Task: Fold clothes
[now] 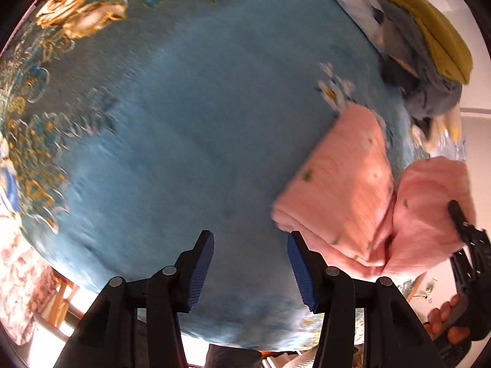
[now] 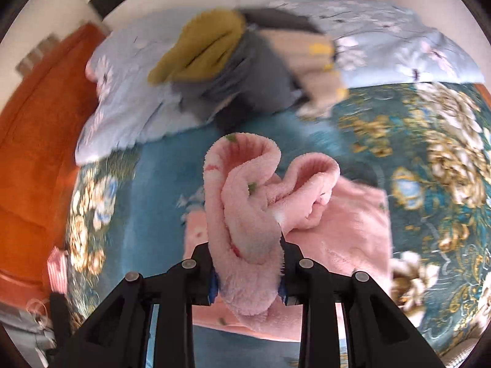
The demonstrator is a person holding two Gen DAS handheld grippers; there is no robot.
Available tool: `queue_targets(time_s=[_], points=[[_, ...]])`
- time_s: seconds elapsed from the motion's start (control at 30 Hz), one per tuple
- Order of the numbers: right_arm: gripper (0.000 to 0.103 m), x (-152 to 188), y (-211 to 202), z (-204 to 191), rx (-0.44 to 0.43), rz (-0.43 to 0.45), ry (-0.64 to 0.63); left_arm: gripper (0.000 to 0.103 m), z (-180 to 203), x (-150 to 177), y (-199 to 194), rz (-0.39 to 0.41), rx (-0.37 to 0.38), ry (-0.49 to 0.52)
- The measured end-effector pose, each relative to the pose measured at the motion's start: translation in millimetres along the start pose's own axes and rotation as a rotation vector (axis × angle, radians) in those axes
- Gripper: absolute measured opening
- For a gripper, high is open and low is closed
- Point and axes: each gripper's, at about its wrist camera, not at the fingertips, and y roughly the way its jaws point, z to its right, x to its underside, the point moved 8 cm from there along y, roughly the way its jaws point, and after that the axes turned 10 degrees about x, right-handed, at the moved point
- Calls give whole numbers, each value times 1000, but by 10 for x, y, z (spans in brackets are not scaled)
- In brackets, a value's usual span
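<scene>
A pink fleece garment with small flower prints lies partly folded on the blue floral bedspread. My left gripper is open and empty, just left of the garment's near corner. My right gripper is shut on a bunched fold of the pink garment and holds it lifted above the rest of the cloth. The right gripper also shows at the right edge of the left wrist view, against the raised pink flap.
A heap of other clothes, mustard yellow, grey and beige, lies on a pale blue floral quilt at the far side. An orange headboard stands on the left. The bedspread has gold flower borders.
</scene>
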Motion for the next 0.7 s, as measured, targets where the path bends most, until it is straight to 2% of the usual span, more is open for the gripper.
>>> queue_targets(time_s=[0.13, 0.23, 0.3, 0.33, 0.37, 0.43, 0.47, 0.6, 0.7], points=[[31, 369, 472, -636, 62, -68, -76, 54, -414, -159, -188, 2, -27, -9], [36, 547, 712, -809, 104, -118, -90, 54, -634, -227, -209, -10, -30, -36], [47, 640, 784, -873, 112, -143, -92, 54, -685, -254, -151, -27, -23, -50], [57, 674, 777, -905, 76, -158, -96, 54, -679, -265, -112, -36, -17, -55], [61, 708, 770, -936, 40, -172, -100, 54, -639, -277, -67, -46, -5, -56], [64, 760, 685, -970, -26, -192, -130, 54, -458, -304, 28, -61, 36, -36], [64, 765, 652, -932, -21, -190, -141, 54, -322, -319, 79, -70, 60, -11], [64, 746, 438, -498, 19, -190, -20, 54, 540, -390, 311, -111, 192, 178], [65, 762, 273, -23, 90, -196, 82, 54, 1320, -502, 492, -122, 295, 322]])
